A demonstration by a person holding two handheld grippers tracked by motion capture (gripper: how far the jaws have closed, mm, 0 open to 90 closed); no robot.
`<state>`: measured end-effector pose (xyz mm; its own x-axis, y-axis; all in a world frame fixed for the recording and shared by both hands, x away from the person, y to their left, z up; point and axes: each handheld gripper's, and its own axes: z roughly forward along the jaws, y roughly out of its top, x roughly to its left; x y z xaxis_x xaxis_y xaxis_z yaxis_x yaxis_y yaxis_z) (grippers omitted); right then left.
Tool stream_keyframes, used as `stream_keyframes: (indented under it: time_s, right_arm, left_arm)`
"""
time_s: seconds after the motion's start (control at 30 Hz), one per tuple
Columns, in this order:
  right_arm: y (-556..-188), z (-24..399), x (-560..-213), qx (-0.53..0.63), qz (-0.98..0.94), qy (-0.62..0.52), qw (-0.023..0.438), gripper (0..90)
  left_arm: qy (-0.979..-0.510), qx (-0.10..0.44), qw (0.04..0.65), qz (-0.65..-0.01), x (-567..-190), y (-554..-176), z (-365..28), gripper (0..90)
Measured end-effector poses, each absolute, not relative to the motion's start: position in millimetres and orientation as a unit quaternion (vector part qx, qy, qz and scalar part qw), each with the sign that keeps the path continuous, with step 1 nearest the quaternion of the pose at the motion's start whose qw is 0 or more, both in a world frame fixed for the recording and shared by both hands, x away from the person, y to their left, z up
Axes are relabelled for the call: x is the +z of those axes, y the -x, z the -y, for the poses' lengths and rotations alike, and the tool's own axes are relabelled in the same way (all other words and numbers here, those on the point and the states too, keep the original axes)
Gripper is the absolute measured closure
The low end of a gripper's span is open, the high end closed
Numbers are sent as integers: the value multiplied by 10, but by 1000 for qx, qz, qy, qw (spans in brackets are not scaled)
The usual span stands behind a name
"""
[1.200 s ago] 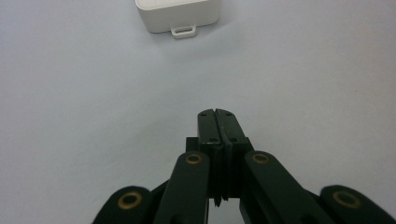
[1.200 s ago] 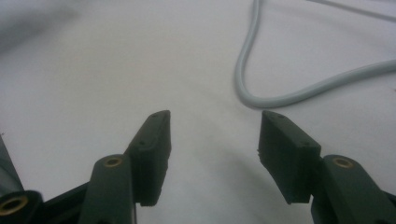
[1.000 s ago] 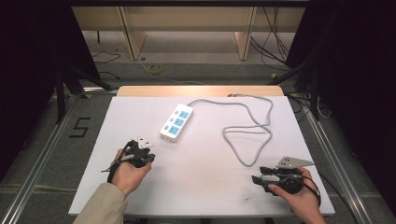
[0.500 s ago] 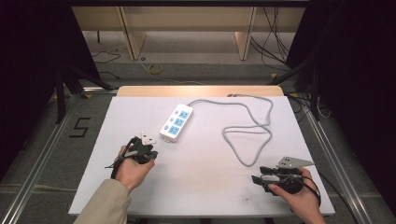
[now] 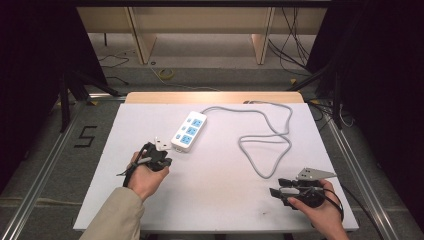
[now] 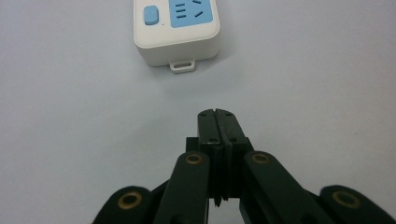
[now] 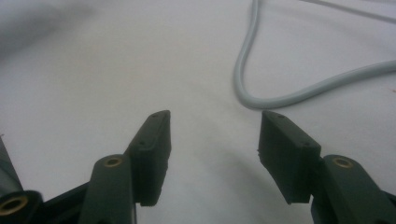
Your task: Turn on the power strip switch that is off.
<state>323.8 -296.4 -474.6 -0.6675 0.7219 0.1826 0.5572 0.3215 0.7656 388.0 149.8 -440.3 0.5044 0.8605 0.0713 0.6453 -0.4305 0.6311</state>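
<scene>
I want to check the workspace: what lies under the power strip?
The power strip lies flat on the white table, and its grey cable runs off across that surface. The strip covers whatever is directly beneath it.

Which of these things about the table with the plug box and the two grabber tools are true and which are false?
1. The left gripper has its jaws shut with nothing between them. True.
2. The right gripper has its jaws shut. False: they stand apart, with bare table between them.
3. The power strip has blue sockets on a white body. True.
4. The left gripper is holding the power strip. False: the strip lies just ahead of the jaws, apart from them.
5. The grey cable runs from the power strip and loops on the white table. True.
</scene>
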Motion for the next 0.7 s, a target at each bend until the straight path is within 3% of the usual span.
stream_keyframes:
  time_s: [0.7]
  right_arm:
    - [-3236,2961,-4745,427,-807,-397,96,449]
  left_arm:
    - [-817,197,279,-465,-4375,-4009,-1453,896]
